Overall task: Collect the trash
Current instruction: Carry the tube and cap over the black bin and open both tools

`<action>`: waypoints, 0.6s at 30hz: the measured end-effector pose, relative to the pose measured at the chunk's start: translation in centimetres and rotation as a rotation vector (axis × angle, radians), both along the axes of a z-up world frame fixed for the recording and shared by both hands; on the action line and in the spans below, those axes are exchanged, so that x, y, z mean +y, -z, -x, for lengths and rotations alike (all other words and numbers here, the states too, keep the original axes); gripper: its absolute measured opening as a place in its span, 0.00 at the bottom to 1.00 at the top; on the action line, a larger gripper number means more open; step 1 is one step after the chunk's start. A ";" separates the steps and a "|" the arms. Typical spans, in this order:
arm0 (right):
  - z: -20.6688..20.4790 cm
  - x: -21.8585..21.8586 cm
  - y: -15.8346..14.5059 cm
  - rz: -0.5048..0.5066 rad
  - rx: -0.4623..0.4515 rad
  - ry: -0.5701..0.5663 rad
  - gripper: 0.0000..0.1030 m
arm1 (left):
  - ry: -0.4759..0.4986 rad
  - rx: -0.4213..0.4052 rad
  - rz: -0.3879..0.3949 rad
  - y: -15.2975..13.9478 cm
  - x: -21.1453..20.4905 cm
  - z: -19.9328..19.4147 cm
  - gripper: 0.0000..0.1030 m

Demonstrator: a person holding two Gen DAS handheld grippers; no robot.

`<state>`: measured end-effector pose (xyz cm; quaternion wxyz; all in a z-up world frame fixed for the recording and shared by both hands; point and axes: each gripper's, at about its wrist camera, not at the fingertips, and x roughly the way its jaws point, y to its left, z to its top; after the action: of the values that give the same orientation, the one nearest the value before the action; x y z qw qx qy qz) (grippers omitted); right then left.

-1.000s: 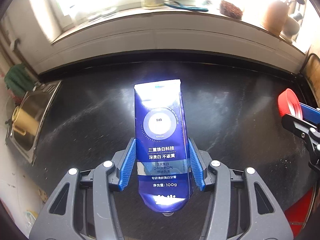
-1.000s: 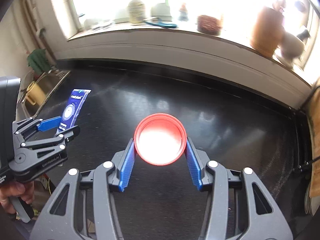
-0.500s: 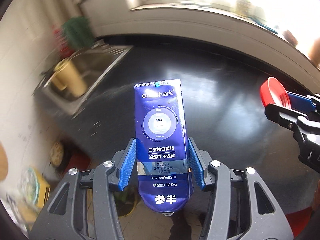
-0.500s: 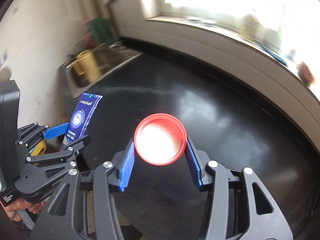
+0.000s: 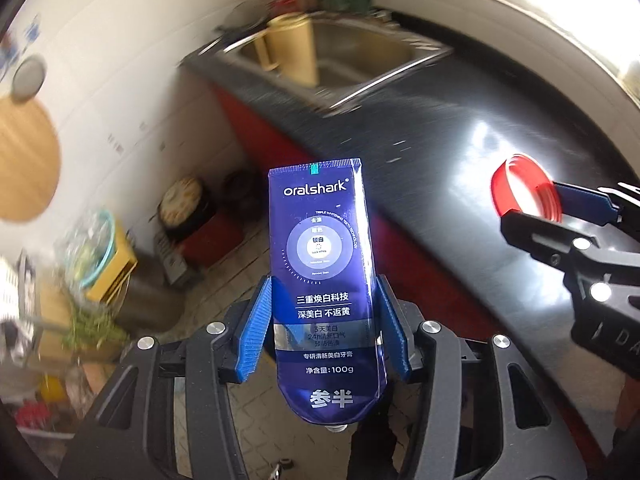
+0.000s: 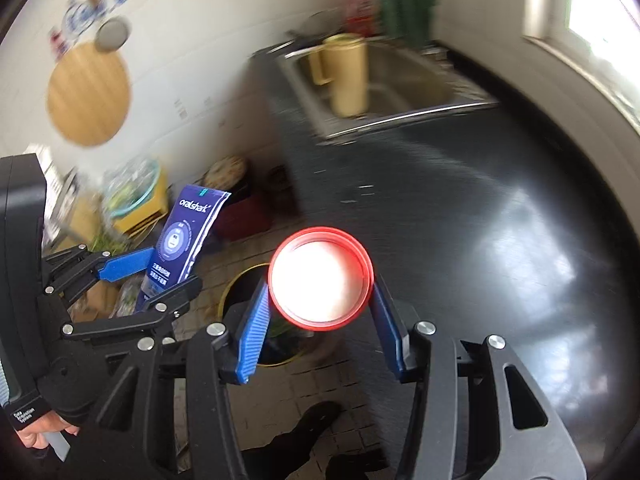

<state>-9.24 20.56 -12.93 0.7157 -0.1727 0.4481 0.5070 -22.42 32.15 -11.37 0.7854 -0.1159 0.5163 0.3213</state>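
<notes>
Below both grippers, past the edge of the black table (image 6: pixel 500 220), a dark bin with a yellow rim (image 6: pixel 240 296) stands on the tiled floor (image 5: pixel 256 432), partly hidden behind the right gripper's blue fingers (image 6: pixel 252 328). Further off, a steel sink (image 6: pixel 400 92) set in the table holds a tan jug (image 6: pixel 348 72).

The left gripper (image 5: pixel 324 328) has its fingers closed narrowly on a blue Oralshark toothpaste tube (image 5: pixel 324 280), held upright in the air over the floor, off the table. The right gripper (image 6: pixel 320 320) pinches a red jar lid (image 6: pixel 320 280) by its rim, open side facing the camera, hanging just above the near side of the bin.

Judging by this, both pieces of trash are picked up and the step in hand is the carry to the bin. The next move calls for bringing each item squarely over the opening before the fingers spread, the lid first since it is nearer, the tube needing a shift toward the bin.
</notes>
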 end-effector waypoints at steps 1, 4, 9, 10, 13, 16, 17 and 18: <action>0.8 1.2 0.6 0.007 0.006 -0.026 0.47 | -0.018 0.004 0.005 0.5 0.6 0.8 0.49; 2.9 4.1 2.6 0.027 0.041 -0.091 0.47 | -0.056 0.014 0.016 2.0 2.0 2.6 0.49; 5.1 7.4 6.2 0.079 0.120 -0.149 0.47 | -0.117 0.032 0.071 5.6 4.3 5.3 0.49; 5.2 8.1 7.0 0.094 0.137 -0.155 0.47 | -0.128 0.034 0.086 6.4 4.7 5.6 0.49; 5.5 10.0 9.6 0.140 0.167 -0.168 0.47 | -0.144 0.038 0.101 8.4 5.8 6.2 0.49; 5.6 11.4 11.5 0.178 0.178 -0.174 0.47 | -0.161 0.041 0.127 10.5 6.7 6.4 0.49; 5.6 11.9 12.2 0.191 0.182 -0.177 0.47 | -0.166 0.041 0.136 11.2 7.1 6.5 0.49; 5.6 12.2 12.7 0.199 0.181 -0.181 0.47 | -0.168 0.040 0.143 11.7 7.4 6.5 0.49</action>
<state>-14.83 32.77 -25.67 0.6032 -0.2360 0.5415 0.5360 -28.87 39.55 -23.09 0.7350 -0.2081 0.5418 0.3506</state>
